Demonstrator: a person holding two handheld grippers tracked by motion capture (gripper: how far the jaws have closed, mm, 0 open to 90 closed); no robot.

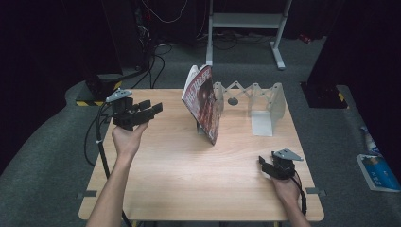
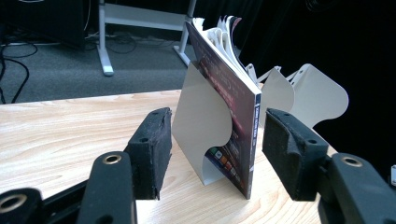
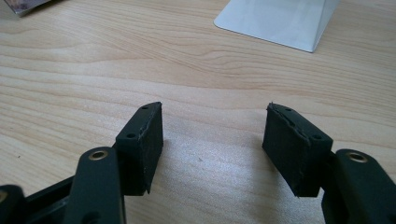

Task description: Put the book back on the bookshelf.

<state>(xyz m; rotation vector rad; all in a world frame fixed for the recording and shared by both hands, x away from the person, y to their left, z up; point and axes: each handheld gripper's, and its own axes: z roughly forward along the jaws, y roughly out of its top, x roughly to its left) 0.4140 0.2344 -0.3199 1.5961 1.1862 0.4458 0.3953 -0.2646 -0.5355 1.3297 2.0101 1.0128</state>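
Observation:
A magazine (image 1: 204, 101) with a dark red cover stands on the wooden table (image 1: 189, 175), tilted against a white bookend (image 2: 201, 126). Its pages fan out at the top. My left gripper (image 1: 152, 108) hangs above the table's left side, pointing at the magazine (image 2: 224, 88). In the left gripper view the left gripper (image 2: 217, 149) is open, and the magazine shows between its jaws but farther off, untouched. My right gripper (image 1: 263, 163) rests low near the table's right front. In the right gripper view the right gripper (image 3: 212, 144) is open over bare wood.
A white fold-out book rack (image 1: 250, 94) with zig-zag links stands behind the magazine, its end plate (image 1: 267, 118) at the right. That plate's foot (image 3: 280, 18) lies ahead of the right gripper. Beyond the table are a white desk frame (image 1: 246, 21), cables and dark floor.

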